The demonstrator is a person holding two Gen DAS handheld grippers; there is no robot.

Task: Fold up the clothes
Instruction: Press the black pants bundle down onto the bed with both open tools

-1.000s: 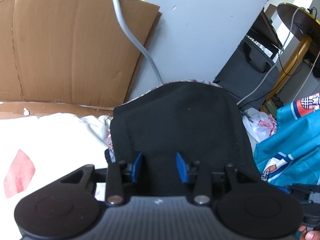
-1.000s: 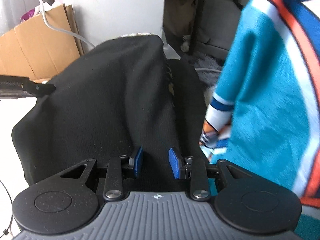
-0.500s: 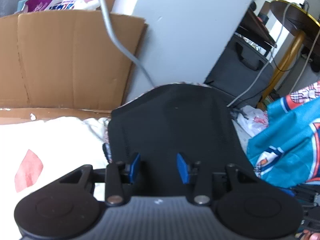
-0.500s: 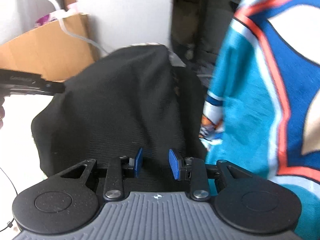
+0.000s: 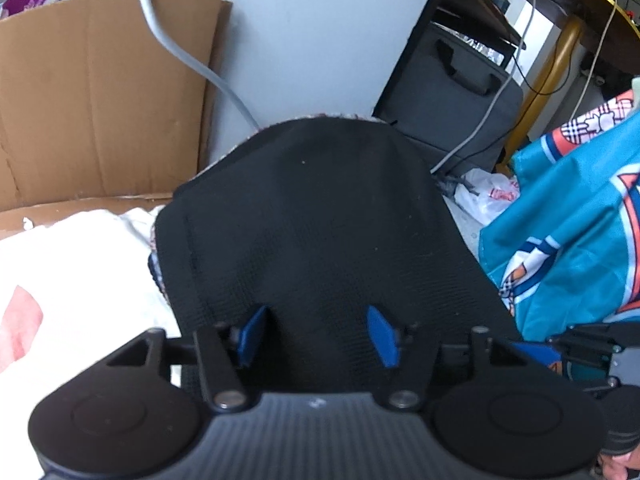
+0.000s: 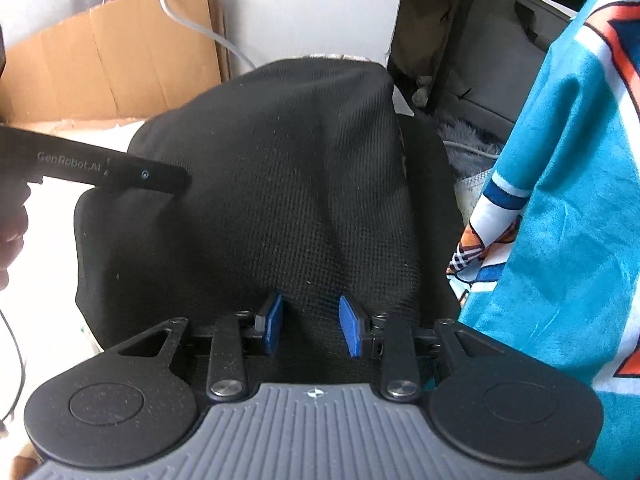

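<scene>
A black knit garment point(image 5: 320, 216) lies draped in a mound straight ahead of both grippers. In the left wrist view, my left gripper point(image 5: 316, 334) is open wide, its blue pads point(image 5: 252, 334) resting on the near edge of the cloth. My right gripper point(image 6: 311, 328) is also open, with a narrower gap, and black fabric point(image 6: 280, 168) lies between and under its pads. From the right wrist view, the left gripper's black finger point(image 6: 120, 172) reaches over the garment's left side. The right gripper's body point(image 5: 592, 356) shows at the left view's lower right.
A teal jersey point(image 6: 560, 200) with white and orange stripes hangs close on the right. White cloth with a red patch point(image 5: 60, 280) lies to the left. Cardboard point(image 5: 100, 92), a grey cable point(image 5: 192, 60) and a white wall stand behind; a dark bag point(image 5: 452, 92) sits at the back right.
My left gripper's pads have spread wider apart over the black garment. The right gripper has kept about the same gap and shifted slightly, with the teal jersey still close on the right.
</scene>
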